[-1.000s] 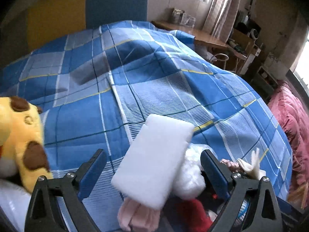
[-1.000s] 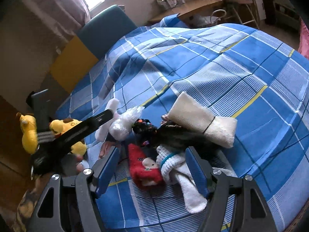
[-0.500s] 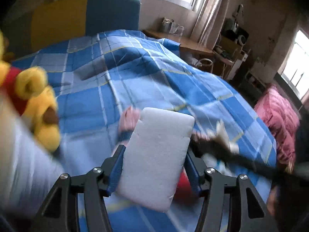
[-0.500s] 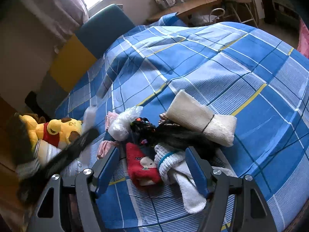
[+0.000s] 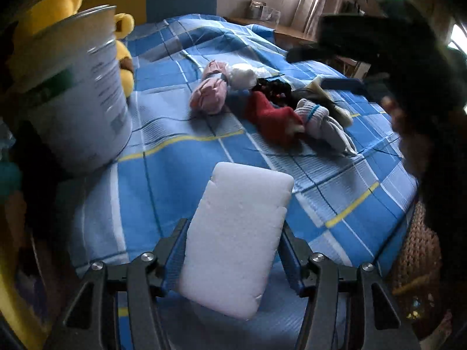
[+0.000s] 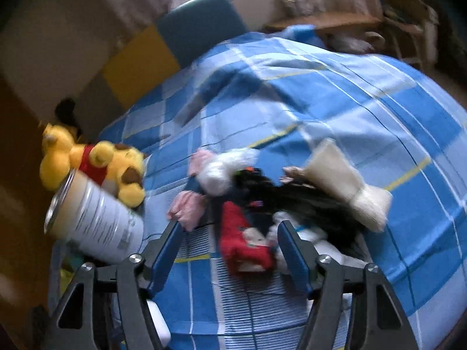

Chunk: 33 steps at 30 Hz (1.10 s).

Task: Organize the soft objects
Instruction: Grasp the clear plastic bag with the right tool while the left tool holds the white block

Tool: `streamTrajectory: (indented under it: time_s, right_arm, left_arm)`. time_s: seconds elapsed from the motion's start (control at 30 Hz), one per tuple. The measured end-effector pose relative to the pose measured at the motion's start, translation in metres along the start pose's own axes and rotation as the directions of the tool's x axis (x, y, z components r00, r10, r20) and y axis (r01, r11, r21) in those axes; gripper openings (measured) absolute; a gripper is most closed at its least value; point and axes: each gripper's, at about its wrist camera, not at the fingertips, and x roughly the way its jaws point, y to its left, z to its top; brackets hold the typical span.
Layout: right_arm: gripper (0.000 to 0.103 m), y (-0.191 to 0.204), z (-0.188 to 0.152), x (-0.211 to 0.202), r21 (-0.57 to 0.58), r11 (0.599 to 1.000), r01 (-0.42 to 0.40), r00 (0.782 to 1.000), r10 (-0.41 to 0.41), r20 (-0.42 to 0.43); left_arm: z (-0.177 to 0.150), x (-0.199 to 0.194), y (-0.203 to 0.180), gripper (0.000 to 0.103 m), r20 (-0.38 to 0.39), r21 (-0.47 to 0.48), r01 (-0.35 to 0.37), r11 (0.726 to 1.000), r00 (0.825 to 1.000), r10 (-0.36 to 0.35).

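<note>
**Sponge in the left grip, tin just to its left**

The white sponge block point(image 5: 236, 242) sits clamped between the pads of the left gripper point(image 5: 233, 250), jaws at a middling width and pressing its two long sides; its long axis runs forward along the fingers, the far end tilted up over the blue checked bedspread point(image 5: 175, 192). Ahead and to the left stands the open metal tin point(image 5: 78, 93), leaning slightly, with the yellow plush bear point(image 5: 58, 3) behind it; if the tin is the sponge's home, the left hand is plainly the nearer one. The right gripper point(image 6: 230, 250) is closing at about half width with nothing pressed between its pads; it hovers over the red sock point(image 6: 242, 242) in the pile of soft things. Bare quilt lies between tin and pile; the bed's near edge is close below both grippers.
</note>
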Motion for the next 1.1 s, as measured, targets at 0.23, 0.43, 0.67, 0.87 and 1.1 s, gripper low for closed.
streamTrajectory:
  time_s: [0.23, 0.43, 0.67, 0.87, 1.1]
  right_arm:
    - [0.062, 0.042, 0.039, 0.045, -0.168, 0.981, 0.099, 0.994, -0.104, -0.026]
    - [0.060, 0.050, 0.060, 0.115, -0.220, 0.959, 0.178, 0.965, -0.214, -0.152]
    - [0.023, 0.042, 0.045, 0.132, -0.256, 0.943, 0.211, 0.942, -0.266, -0.205]
    - [0.023, 0.049, 0.031, 0.079, -0.254, 0.959, 0.123, 0.973, -0.166, -0.158]
    - [0.023, 0.062, -0.021, 0.065, -0.282, 0.959, -0.038, 0.963, -0.041, -0.267]
  left_arm:
    - [-0.008, -0.018, 0.015, 0.059, 0.035, -0.056, 0.025, 0.998, 0.999, -0.023]
    - [-0.012, -0.032, 0.025, 0.059, 0.061, -0.083, 0.036, 0.996, 0.998, -0.031]
    - [-0.016, -0.039, 0.036, 0.059, 0.071, -0.119, 0.052, 0.992, 0.997, -0.044]
    - [-0.021, -0.042, 0.036, 0.059, 0.076, -0.137, 0.064, 0.989, 0.996, -0.054]
    - [-0.026, -0.053, 0.035, 0.059, 0.097, -0.134, 0.056, 0.989, 0.994, -0.043]
